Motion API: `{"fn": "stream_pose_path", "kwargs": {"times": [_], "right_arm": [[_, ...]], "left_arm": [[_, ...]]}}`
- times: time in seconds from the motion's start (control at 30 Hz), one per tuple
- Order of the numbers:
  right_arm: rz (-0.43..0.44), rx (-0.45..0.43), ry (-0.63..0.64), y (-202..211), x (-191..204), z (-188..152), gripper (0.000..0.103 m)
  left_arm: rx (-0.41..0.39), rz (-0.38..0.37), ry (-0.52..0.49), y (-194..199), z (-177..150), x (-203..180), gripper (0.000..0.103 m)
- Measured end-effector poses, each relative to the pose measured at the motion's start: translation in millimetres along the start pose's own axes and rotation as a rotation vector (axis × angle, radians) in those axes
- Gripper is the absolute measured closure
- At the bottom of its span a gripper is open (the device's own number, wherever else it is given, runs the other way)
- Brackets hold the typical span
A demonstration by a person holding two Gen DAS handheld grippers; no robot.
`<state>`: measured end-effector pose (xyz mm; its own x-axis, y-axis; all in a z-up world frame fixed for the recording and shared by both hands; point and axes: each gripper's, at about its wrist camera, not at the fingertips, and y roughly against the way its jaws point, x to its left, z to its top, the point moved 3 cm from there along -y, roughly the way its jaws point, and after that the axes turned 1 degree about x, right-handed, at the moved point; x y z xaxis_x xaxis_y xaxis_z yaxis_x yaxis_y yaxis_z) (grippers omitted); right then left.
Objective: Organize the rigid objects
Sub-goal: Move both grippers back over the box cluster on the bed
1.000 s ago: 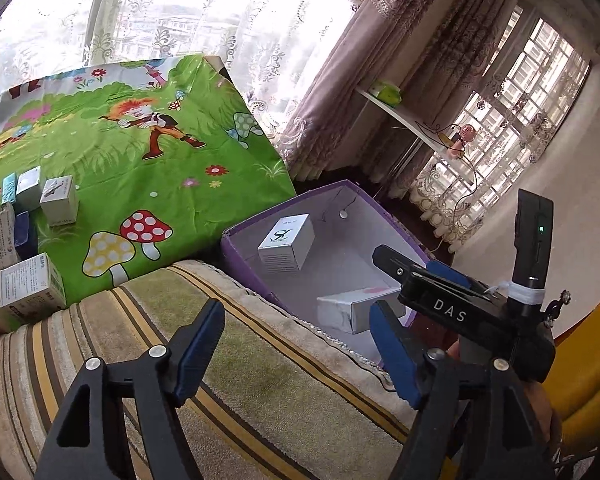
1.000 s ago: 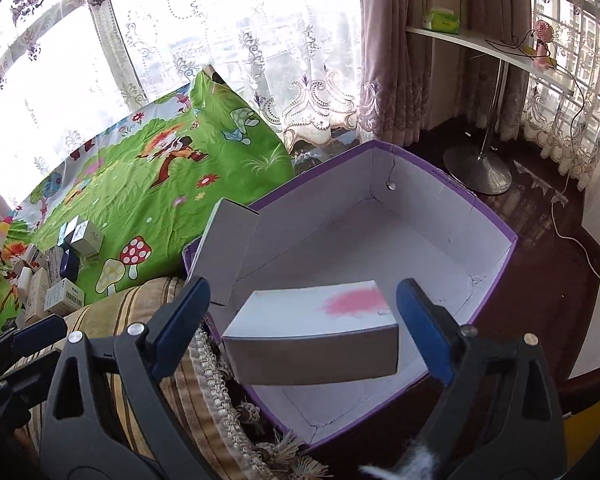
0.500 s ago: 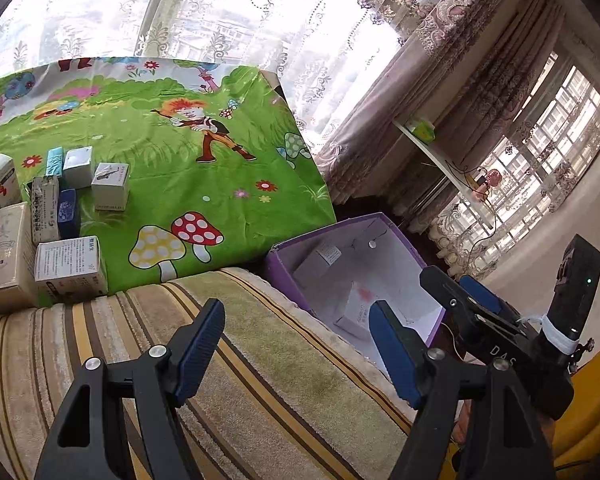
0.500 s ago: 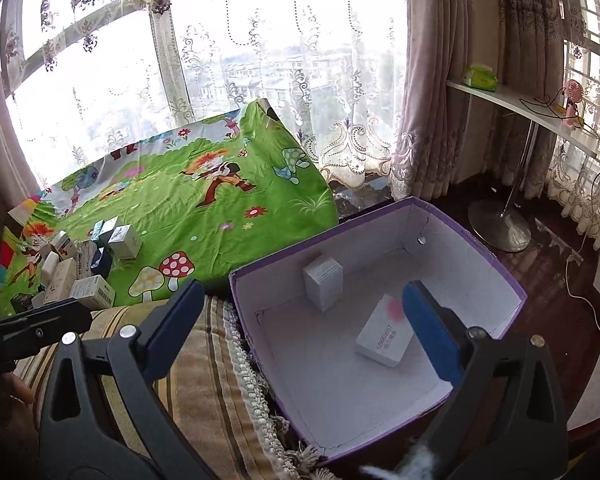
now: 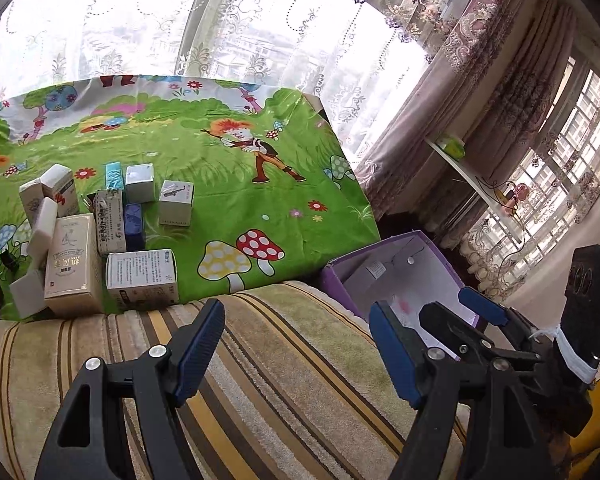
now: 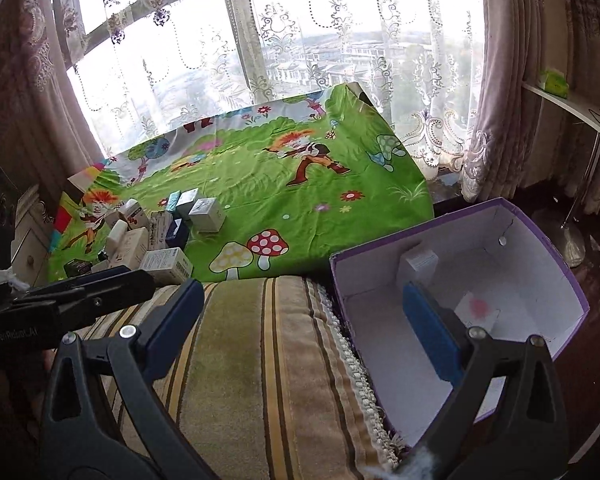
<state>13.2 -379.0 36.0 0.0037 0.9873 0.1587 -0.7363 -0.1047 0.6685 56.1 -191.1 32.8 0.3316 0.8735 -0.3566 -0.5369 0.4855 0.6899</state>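
1. The right tool (image 6: pixel 300 320) no longer holds the white box with the pink mark (image 6: pixel 476 312); that box now lies inside the purple box (image 6: pixel 540 240).
2. Both tools now hang over the striped cushion (image 6: pixel 260 360), with the left tool (image 5: pixel 296 344) turned toward the cartons (image 5: pixel 140 276) at far left.

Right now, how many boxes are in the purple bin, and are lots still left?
Two so far: an upright white box and a flat pink-marked box lie in the purple bin. Nothing is in hand; the left claw and right claw are both open and empty. About ten more boxes wait on the green cloth.
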Motion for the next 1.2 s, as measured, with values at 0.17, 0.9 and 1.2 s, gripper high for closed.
{"fn": "stream_pose_path", "kwargs": {"times": [0.17, 0.9, 1.2], "right_arm": [[0.041, 0.045, 0.021, -13.2, 15.8, -4.2, 0.003], [0.106, 0.201, 0.168, -69.8, 109.6, 2.9, 0.003], [0.117, 0.321, 0.222, -115.9, 147.9, 7.7, 0.003]], "left_arm": [[-0.041, 0.055, 0.033, 22.2, -0.5, 39.2, 0.028], [-0.069, 0.277, 0.279, 108.5, -51.1, 212.9, 0.02], [0.02, 0.317, 0.312, 99.6, -45.1, 256.0, 0.018]]}}
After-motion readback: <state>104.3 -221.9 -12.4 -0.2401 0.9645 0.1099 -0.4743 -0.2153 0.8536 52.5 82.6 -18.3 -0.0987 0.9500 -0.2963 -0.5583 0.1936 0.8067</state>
